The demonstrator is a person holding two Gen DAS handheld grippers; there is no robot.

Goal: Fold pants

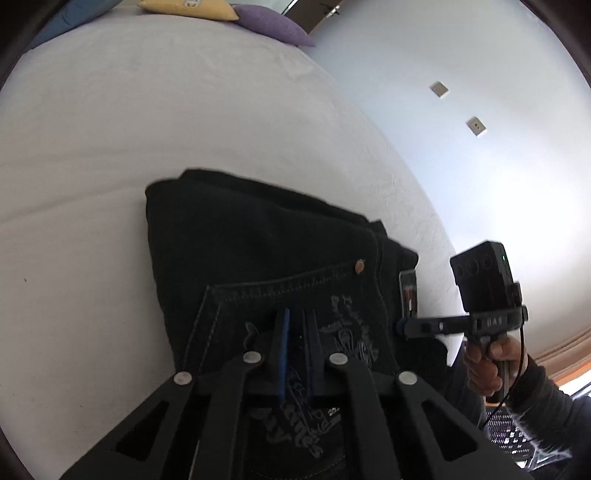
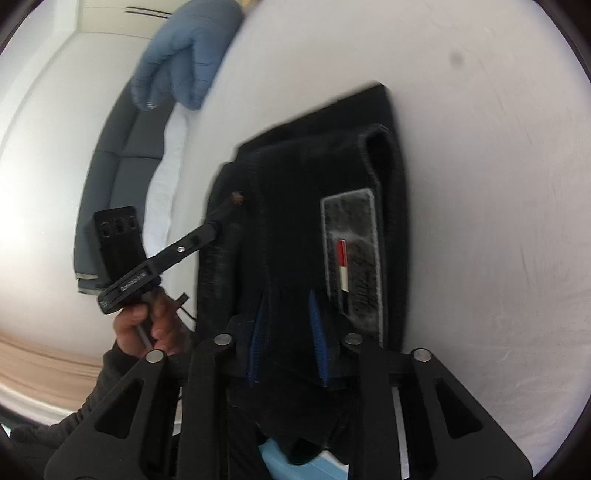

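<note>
The black jeans [image 1: 266,251] lie folded into a compact stack on the white bed; the back pocket with grey embroidery and the waistband patch [image 2: 351,254] face up. My left gripper [image 1: 295,317] hovers over the back pocket, its blue-padded fingers a narrow gap apart with nothing between them. In the right wrist view it shows as an arm reaching to the jeans' left edge [image 2: 218,221]. My right gripper [image 2: 288,295] sits at the waistband, fingers apart over the cloth; from the left wrist view its tip [image 1: 400,326] touches the waistband edge by the patch.
The white bed sheet [image 1: 147,129] spreads all around the jeans. Yellow [image 1: 188,7] and purple [image 1: 273,24] pillows lie at the far end. A blue jacket [image 2: 184,55] lies at the bed edge beside a grey sofa [image 2: 110,166]. A wall [image 1: 461,110] lies right.
</note>
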